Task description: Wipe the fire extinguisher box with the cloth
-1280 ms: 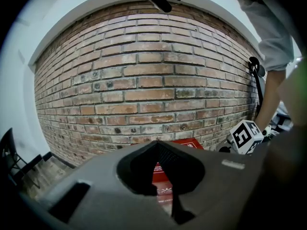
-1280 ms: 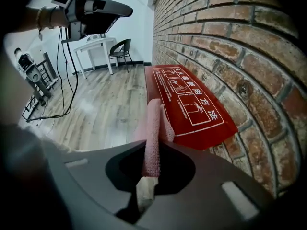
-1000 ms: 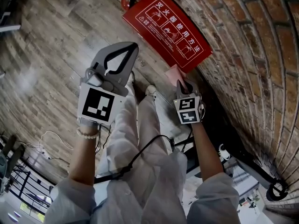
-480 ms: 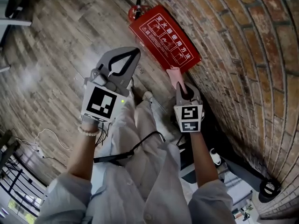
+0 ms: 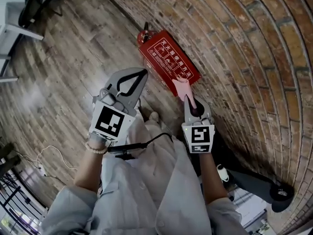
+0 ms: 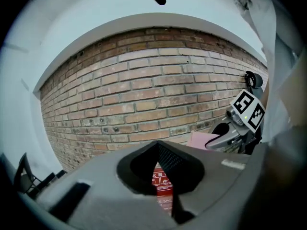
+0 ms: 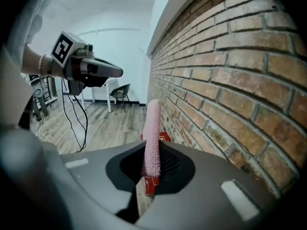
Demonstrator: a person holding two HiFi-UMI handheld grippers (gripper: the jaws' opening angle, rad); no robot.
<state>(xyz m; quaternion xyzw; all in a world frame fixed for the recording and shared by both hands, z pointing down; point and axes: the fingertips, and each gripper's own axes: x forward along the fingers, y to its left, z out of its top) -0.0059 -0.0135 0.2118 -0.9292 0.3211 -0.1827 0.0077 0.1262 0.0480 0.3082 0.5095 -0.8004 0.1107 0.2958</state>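
The red fire extinguisher box (image 5: 168, 62) is seen lying on the wooden floor (image 5: 73, 48) against the brick wall (image 5: 244, 43), the pink cloth (image 5: 183, 87) is clamped in the right gripper (image 5: 191, 103) near its end, and the left gripper (image 5: 141, 74) is held closed on nothing.

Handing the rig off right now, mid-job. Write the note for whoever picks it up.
Left claw: shut, empty, held out in front of the body.
Right claw: shut on the pink cloth, which sticks out past the jaws.
Fire extinguisher box: red, on the wooden floor against the brick wall, ahead of both claws.
Done: cloth is gripped. No wiping contact shows.
Left: bring the cloth onto the box and wipe it.
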